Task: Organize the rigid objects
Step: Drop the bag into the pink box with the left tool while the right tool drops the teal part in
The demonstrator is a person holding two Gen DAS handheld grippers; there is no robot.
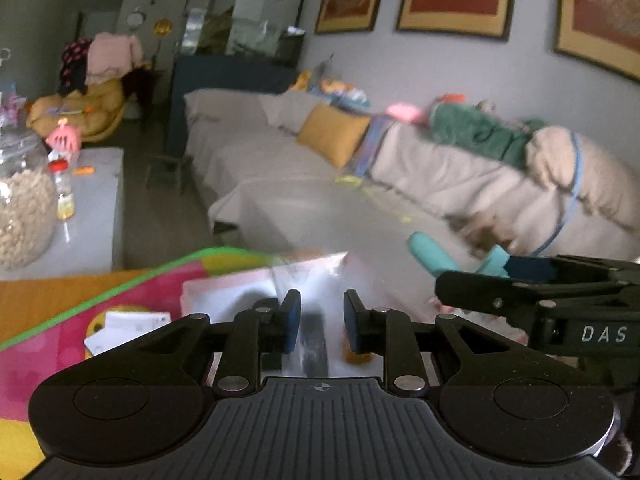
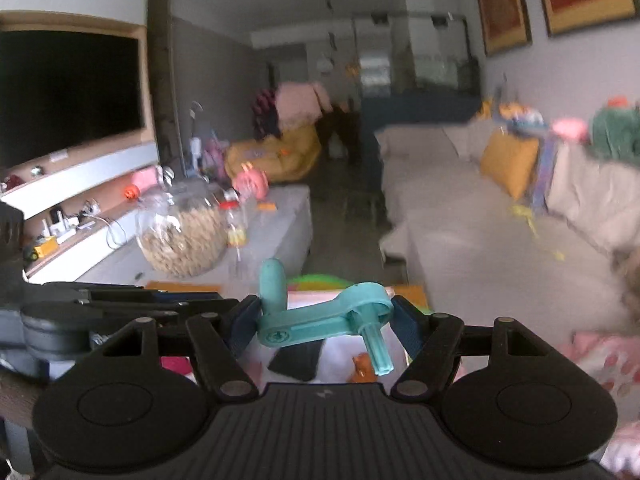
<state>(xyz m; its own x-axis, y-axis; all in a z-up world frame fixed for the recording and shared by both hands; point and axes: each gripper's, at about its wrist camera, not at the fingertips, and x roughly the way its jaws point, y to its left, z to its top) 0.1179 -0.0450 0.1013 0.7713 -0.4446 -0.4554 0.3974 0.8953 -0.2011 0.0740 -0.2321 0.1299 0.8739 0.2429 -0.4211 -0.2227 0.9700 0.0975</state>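
Jaws of our right gripper point(image 2: 324, 320) clamp the teal crank handle point(image 2: 320, 320) by its ends; our left gripper point(image 1: 320, 320) is clenched empty. Blur suggests speed, so the handle could pivot loose.

Jar point(image 2: 180, 236) on low table point(image 2: 288, 216) at left, sofa point(image 2: 460, 240) at right — mat point(image 1: 132, 300) below, cushion point(image 1: 332, 132) on sofa

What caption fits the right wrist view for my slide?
Right claw grips a teal crank handle above a clear bin, sofa beyond.

Black hand-held gripper point(image 1: 319, 320) with blue pads, silver screws, "DAS" lettering
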